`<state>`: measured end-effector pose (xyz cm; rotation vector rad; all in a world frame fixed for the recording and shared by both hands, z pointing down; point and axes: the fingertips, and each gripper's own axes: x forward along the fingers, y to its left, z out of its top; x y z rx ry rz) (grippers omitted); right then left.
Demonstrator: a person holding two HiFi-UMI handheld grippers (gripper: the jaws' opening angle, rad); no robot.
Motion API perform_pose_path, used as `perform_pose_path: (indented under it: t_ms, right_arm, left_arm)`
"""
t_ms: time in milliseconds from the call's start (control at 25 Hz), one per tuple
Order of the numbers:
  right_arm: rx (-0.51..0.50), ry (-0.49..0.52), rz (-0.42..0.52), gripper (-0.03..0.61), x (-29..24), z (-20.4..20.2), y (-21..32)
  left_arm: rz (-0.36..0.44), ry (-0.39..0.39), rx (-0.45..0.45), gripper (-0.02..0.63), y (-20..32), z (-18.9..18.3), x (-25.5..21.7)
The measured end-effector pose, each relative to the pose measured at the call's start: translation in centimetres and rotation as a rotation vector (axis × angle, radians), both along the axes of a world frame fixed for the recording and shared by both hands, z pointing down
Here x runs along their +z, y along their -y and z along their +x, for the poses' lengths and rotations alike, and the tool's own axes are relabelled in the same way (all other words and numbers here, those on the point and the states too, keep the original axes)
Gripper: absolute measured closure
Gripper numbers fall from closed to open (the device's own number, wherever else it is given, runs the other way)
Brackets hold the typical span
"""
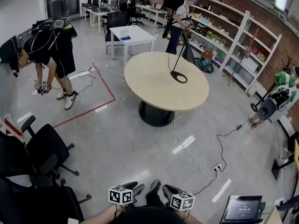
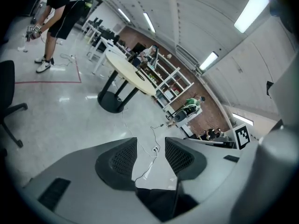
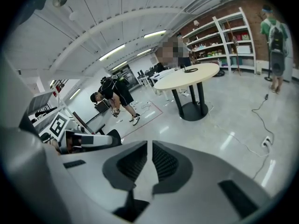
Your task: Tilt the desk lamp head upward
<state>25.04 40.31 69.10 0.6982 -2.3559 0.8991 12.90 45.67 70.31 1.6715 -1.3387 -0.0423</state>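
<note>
Left gripper [image 2: 150,147]: jaws apart, nothing between them; right gripper [image 3: 150,149]: jaws closed, nothing held; both at near centre above the floor [image 1: 131,146]; desk lamp [image 1: 179,77] stands on the round desk [image 1: 149,90], far centre, well apart from both grippers.

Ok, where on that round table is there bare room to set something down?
The round table is bare across its left and near parts; only the desk lamp stands right of centre. Floor below its near edge carries a cable to a power strip.
</note>
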Motion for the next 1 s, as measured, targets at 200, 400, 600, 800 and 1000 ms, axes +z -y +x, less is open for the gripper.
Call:
perform_pose_path:
  t_ms: [200, 400, 600, 800, 1000]
  right_arm:
    - [-0.024, 0.027, -0.019, 0.544, 0.1, -1.9, 3.6]
    - [-0.081, 0.056, -0.007, 0.545, -0.9, -3.9, 8.5]
    - [-0.114, 0.083, -0.024, 0.545, -0.9, -4.9, 12.7]
    - [-0.108, 0.106, -0.039, 0.545, -0.7, -4.7, 17.8]
    - [-0.119, 0.119, -0.045, 0.545, -0.3, -4.3, 20.8]
  left_arm:
    - [-0.023, 0.021, -0.044, 0.419, 2.7, -1.9, -0.1]
    - [-0.019, 0.055, -0.110, 0.420, 6.9, -3.9, -1.4]
    - [-0.014, 0.077, -0.101, 0.420, 11.6, -3.3, -2.2]
    - [-0.027, 0.093, -0.138, 0.420, 15.7, -3.6, -2.2]
    - [-0.026, 0.107, -0.141, 0.420, 18.6, -2.8, -2.2]
